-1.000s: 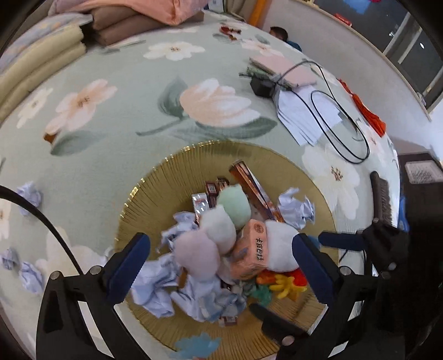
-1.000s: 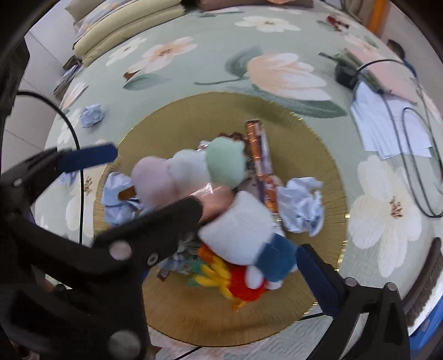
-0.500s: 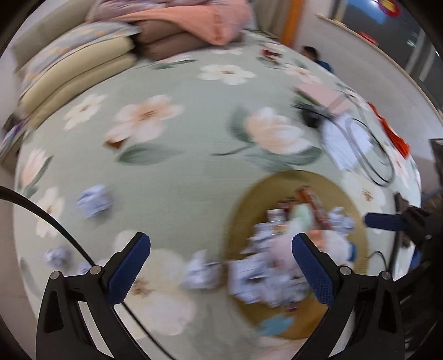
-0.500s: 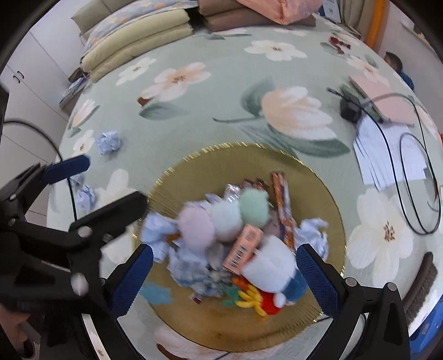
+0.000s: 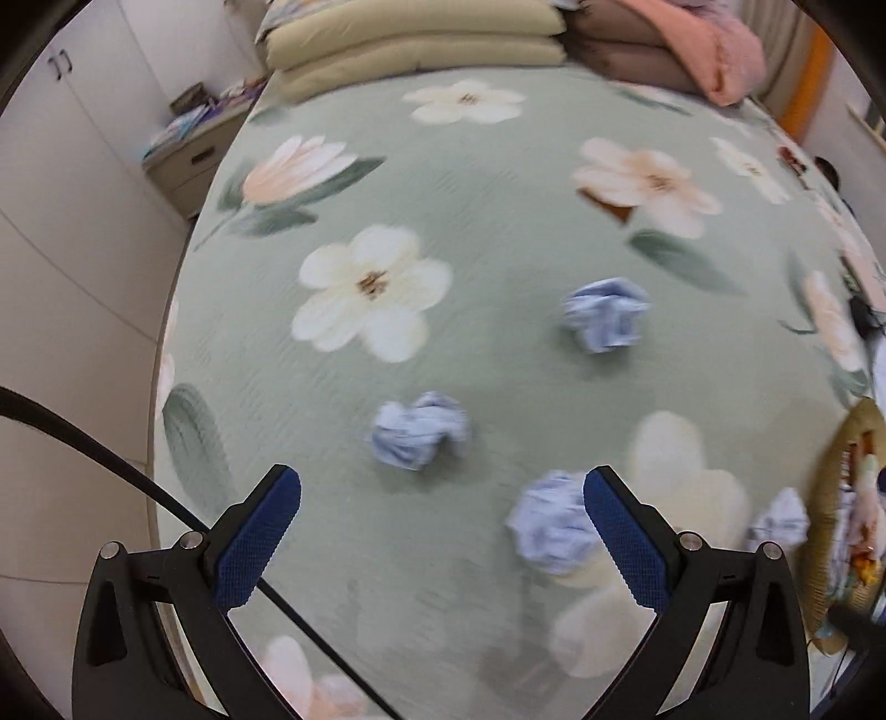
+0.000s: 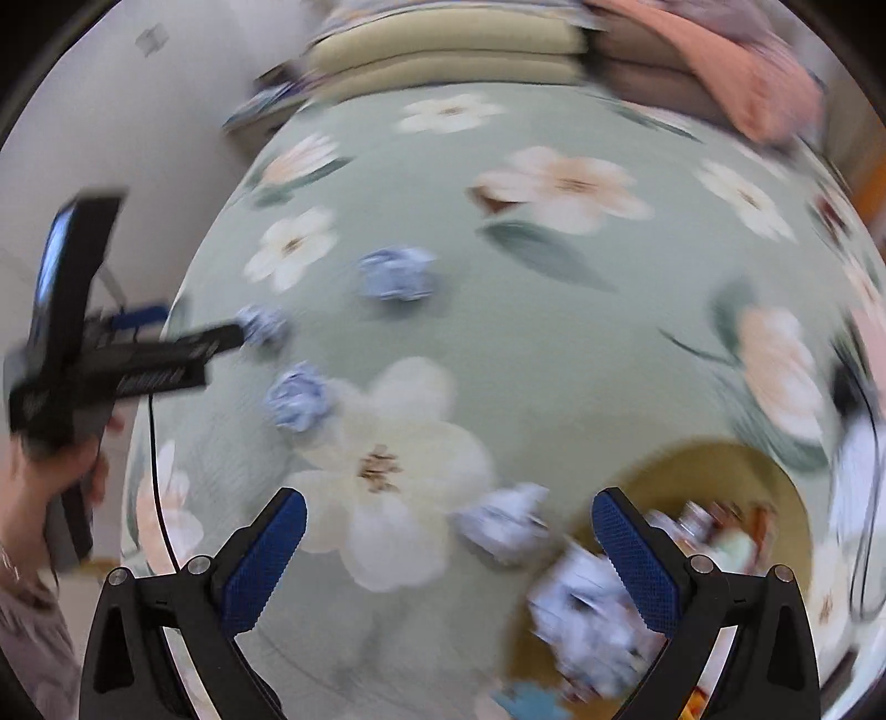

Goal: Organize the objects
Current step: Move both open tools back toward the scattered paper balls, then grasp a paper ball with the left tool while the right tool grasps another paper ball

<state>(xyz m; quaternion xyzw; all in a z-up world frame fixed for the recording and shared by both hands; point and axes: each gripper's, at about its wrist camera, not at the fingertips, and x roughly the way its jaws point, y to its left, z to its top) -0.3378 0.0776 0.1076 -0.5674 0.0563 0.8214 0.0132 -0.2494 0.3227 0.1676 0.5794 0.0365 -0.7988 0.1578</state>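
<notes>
Several crumpled pale-blue paper balls lie on the green floral bedspread (image 5: 498, 183). In the left wrist view one ball (image 5: 419, 437) lies just ahead between my fingers, another (image 5: 550, 522) lies by the right finger, a third (image 5: 604, 313) farther off. My left gripper (image 5: 437, 509) is open and empty above them. My right gripper (image 6: 449, 526) is open and empty; a paper ball (image 6: 501, 523) lies ahead between its fingers. The gold round tray (image 6: 714, 465), piled with toys and paper, is at lower right, and shows at the left wrist view's right edge (image 5: 836, 498).
Stacked pillows (image 5: 410, 39) and a pink blanket (image 5: 714, 50) lie at the bed's far end. A bedside cabinet (image 5: 194, 149) and white wardrobe stand left of the bed edge. The left gripper device (image 6: 111, 354) shows blurred at the right wrist view's left side. Cables lie far right.
Both grippers have swung left, away from the gold tray, toward the loose paper balls near the bed's left edge. Both views are motion-blurred. Both grippers stay open.
</notes>
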